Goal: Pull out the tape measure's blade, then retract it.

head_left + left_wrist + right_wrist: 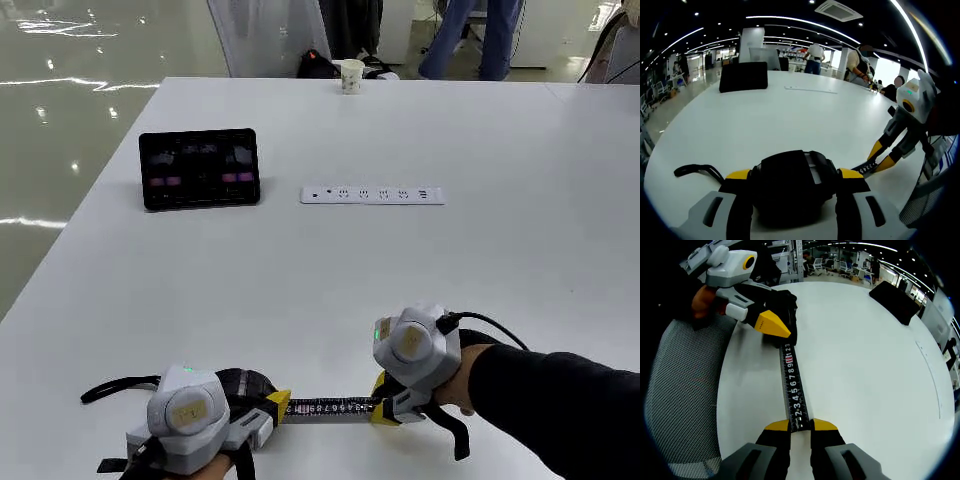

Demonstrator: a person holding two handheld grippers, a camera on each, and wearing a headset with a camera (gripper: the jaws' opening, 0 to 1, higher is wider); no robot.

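Left gripper [795, 174] clamps tape measure [790, 192]; right gripper [801, 426] pinches its blade [792, 385].
If that pinch slips, the blade could whip back.

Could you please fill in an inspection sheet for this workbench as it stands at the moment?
Surface: white table, no marks seen.
Job's things: black tape measure low over the table; blade drawn out a short way, stretched between the grippers.
Clutter: tablet propped upright, power strip, and paper cup near the far edge, all apart from the work.
Grippers: left gripper clamps the tape measure's body; right gripper pinches the blade's end.
Cables: black cable runs from the right gripper; black strap lies beside the tape measure.
Surroundings: glossy floor, mesh chair, people standing beyond the table.
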